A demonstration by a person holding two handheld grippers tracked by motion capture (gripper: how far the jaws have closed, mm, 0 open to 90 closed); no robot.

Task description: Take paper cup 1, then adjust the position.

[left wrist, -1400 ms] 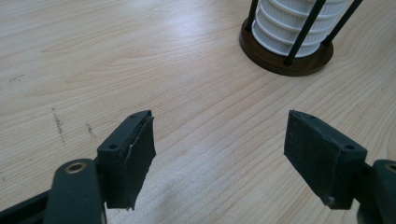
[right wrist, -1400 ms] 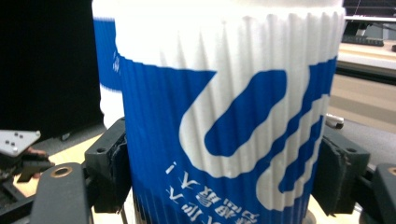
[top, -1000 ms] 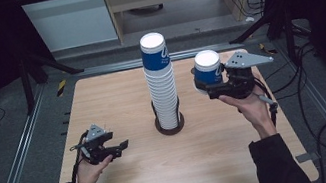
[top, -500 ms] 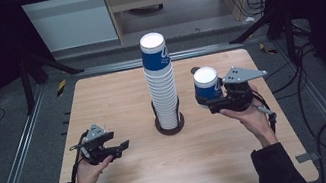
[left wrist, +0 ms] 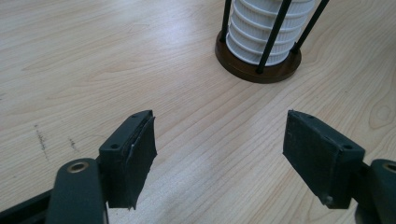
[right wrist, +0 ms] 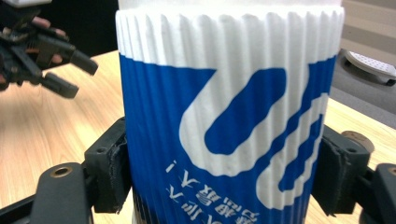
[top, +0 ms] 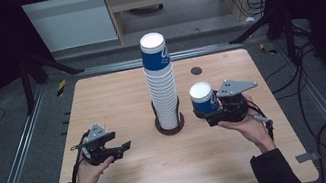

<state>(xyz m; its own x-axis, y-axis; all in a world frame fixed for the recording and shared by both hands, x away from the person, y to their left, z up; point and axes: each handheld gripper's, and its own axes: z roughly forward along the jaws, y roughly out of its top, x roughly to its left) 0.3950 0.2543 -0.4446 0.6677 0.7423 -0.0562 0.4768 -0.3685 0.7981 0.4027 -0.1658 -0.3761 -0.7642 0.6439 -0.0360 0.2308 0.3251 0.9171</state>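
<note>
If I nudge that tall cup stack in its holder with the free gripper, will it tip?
Probably a risk: the cup stack rises far above the thin rods of the holder, so only its bottom is caged. The ribbed paper cups look light, so the upper part may lean or slide easily. The holder's round base is small, so it may skid on the smooth table.

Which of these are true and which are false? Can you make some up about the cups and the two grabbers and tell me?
1. The right gripper holds a blue and white cup. True.
2. The cup it holds is right side up. False: it is upside down; the print on it reads inverted.
3. The left gripper has a cup between its fingers. False: nothing is between them.
4. The stack of cups stands in a round holder with thin black rods. True.
5. The stack lies tipped over on the table. False: it stands upright.
</note>
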